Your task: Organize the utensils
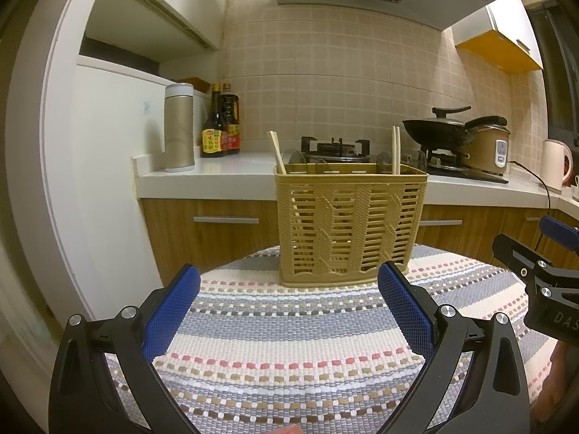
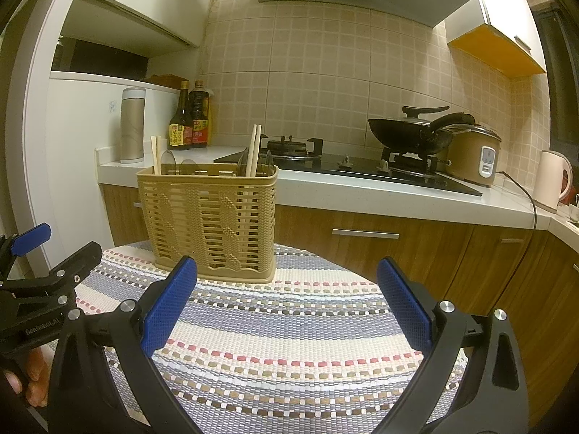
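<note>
Both my grippers, left (image 1: 289,305) and right (image 2: 287,298), gape empty; chopsticks (image 1: 395,150) already stand in the basket (image 1: 347,228) ahead of them, nothing visibly left.

beige tiled wall (image 2: 325,72) | wood cabinets (image 2: 398,238) | white counter (image 2: 362,195)

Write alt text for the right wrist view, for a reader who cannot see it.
A tan slatted utensil basket holding chopsticks stands on a striped woven cloth, just beyond the open right gripper. The left gripper shows at the left edge; behind runs a kitchen counter with a gas hob.
</note>
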`<state>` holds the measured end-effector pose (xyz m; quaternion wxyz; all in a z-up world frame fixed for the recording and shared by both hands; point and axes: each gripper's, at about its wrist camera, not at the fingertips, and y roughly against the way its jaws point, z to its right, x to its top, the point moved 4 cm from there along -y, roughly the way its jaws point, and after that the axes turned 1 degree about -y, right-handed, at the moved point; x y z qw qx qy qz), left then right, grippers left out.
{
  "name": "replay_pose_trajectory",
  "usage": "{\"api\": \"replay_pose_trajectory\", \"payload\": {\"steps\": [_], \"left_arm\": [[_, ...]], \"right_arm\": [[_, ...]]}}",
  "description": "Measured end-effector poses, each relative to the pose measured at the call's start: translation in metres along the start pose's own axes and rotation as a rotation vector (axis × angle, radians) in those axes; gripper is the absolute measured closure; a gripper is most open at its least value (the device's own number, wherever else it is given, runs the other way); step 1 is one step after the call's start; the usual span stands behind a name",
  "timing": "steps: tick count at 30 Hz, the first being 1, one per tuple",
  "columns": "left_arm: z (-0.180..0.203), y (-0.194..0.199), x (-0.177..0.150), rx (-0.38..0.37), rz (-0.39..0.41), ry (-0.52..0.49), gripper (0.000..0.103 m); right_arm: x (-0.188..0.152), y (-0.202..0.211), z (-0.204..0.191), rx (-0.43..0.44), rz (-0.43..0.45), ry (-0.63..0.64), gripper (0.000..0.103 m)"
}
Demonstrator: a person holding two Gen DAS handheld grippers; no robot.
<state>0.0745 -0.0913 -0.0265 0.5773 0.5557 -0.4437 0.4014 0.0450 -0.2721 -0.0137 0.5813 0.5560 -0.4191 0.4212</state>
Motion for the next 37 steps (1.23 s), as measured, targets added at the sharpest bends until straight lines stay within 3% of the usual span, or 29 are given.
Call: {"api": "replay_pose_trajectory", "payload": {"steps": [27,37], "left_arm": [[-0.002,0.003,0.001,-0.003,0.016,0.019,0.008],[-0.017,-0.004,0.001,-0.005,-0.029,0.096,0.007]], "right_arm": [[-0.003,-0.001,-0.001,-0.006,-0.009,0.010,0.008],[-0.004,-0.001,0.000,-0.007,-0.009,0.008,0.008]]}}
